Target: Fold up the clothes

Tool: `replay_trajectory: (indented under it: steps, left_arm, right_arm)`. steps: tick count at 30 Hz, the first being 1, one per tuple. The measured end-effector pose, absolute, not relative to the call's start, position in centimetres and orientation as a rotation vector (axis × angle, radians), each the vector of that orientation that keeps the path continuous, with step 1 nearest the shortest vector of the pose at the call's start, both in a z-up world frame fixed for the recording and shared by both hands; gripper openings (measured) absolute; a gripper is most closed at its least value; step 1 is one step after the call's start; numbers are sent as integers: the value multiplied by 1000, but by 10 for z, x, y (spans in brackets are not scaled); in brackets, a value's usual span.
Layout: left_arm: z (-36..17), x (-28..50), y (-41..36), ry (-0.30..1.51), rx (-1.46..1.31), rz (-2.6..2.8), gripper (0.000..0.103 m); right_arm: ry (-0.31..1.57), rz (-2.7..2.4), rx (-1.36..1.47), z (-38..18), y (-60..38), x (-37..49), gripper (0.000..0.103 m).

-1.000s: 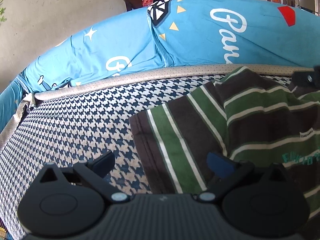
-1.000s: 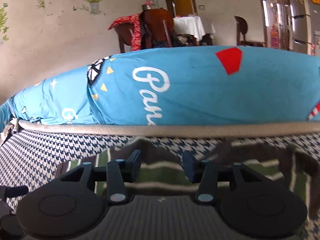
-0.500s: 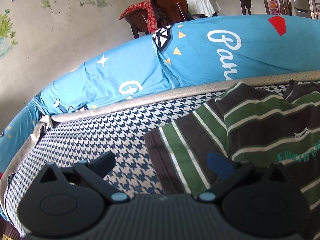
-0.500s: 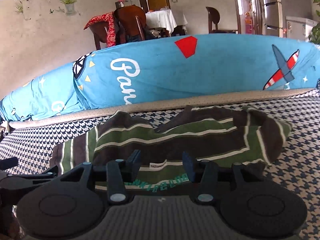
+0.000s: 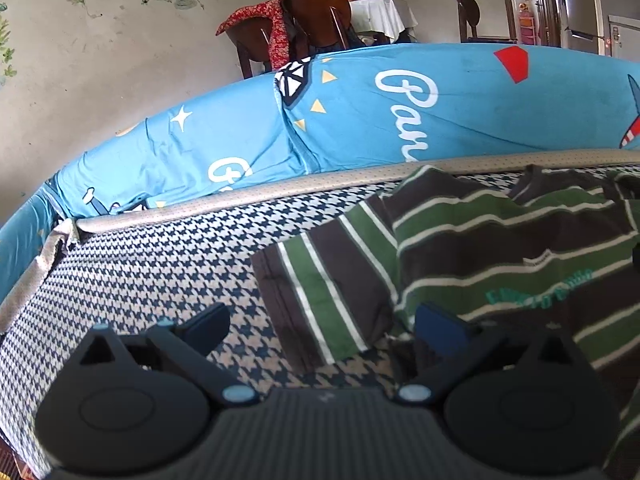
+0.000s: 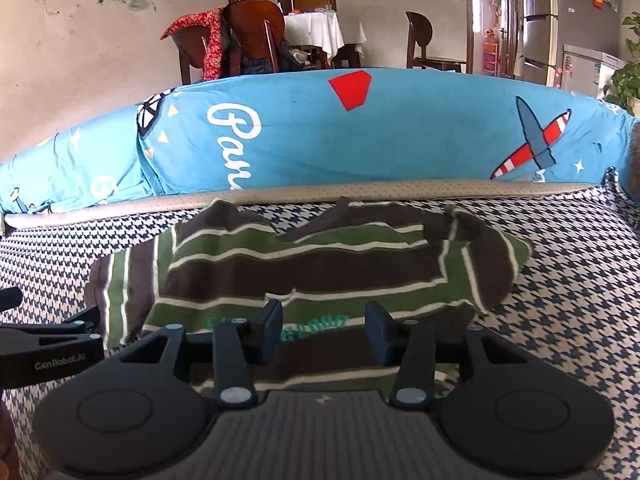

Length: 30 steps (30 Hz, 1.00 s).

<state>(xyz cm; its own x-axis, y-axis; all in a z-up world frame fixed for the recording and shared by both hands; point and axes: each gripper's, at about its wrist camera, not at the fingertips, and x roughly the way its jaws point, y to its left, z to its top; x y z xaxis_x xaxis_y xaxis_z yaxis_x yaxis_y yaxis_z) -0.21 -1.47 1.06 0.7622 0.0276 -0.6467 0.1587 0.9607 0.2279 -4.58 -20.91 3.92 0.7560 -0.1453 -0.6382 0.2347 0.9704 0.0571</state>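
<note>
**Pulling back from a striped shirt on the houndstooth surface**

Both views take in more of the room than a second ago: then the right wrist camera sat low against the blue bolster, with the garment only a sliver under its fingers; now the whole shirt shows. The left view has lifted too, so the wall decals and chairs appear above the bolster.

The left tongs (image 5: 322, 326) stand wide apart with nothing between them; one finger hangs over bare cloth, the other over the shirt's edge. The right tongs (image 6: 324, 332) are partly open and grip nothing, poised above the teal lettering.

One green, brown and white striped shirt (image 6: 320, 264) lies rumpled on the houndstooth surface (image 6: 580, 300), just before its beige piped edge (image 6: 400, 192). Behind runs one long blue bolster (image 6: 400, 140) printed with a red shape and a rocket. Further back stand three dark wooden chairs (image 6: 256, 36), one draped in red cloth, a white-clothed table (image 6: 316, 28) and a steel fridge (image 6: 540, 20).
</note>
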Motion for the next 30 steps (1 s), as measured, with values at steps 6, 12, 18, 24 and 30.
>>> replay_trajectory:
  steps: [6, 12, 18, 24, 30]
  left_arm:
    - [16, -16, -29, 699, 281, -106, 103]
    - [18, -29, -40, 706, 276, -132, 103]
    - [16, -45, -53, 722, 275, -180, 103]
    - [17, -53, -65, 722, 272, -215, 103]
    - [15, -49, -67, 731, 264, -221, 103]
  right_arm:
    - [732, -275, 173, 37, -228, -56, 47]
    - [768, -326, 182, 35, -244, -64, 47]
    - [800, -356, 200, 35, -257, -71, 47]
    - [807, -377, 208, 33, -267, -76, 47]
    - [780, -393, 210, 31, -286, -82, 47]
